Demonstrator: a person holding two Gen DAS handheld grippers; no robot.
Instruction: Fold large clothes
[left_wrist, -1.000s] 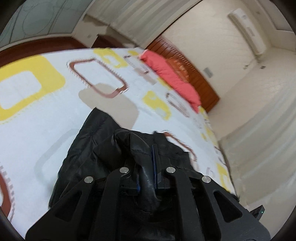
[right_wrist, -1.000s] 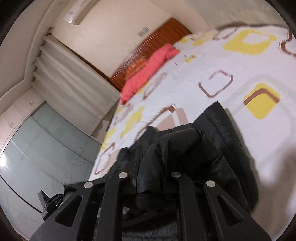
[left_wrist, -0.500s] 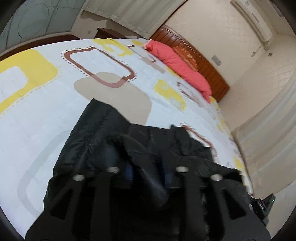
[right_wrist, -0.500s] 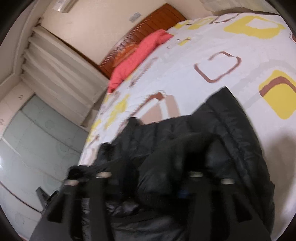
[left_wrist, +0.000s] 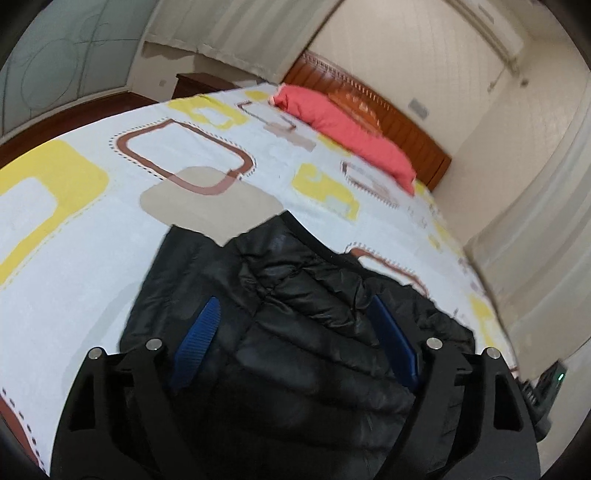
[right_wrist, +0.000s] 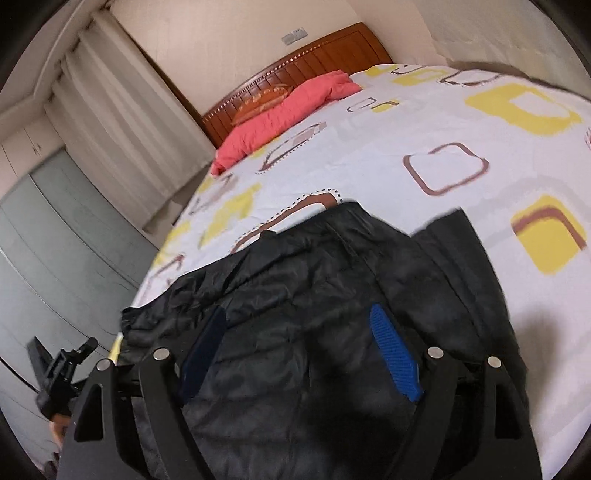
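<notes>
Having just spread both claws, you've let go of the black puffer jacket (left_wrist: 295, 314), which now lies bunched on the patterned bed sheet (left_wrist: 92, 229) under the wide-open left claw (left_wrist: 291, 332) and right claw (right_wrist: 295, 336), pinching nothing, so this fold looks placed and probably needs smoothing.

One black jacket (left_wrist: 295, 295), one red pillow (left_wrist: 343, 133).

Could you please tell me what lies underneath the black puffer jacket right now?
The black puffer jacket lies on the patterned bedsheet, which shows all around it. The sheet directly beneath is covered and cannot be seen.
</notes>
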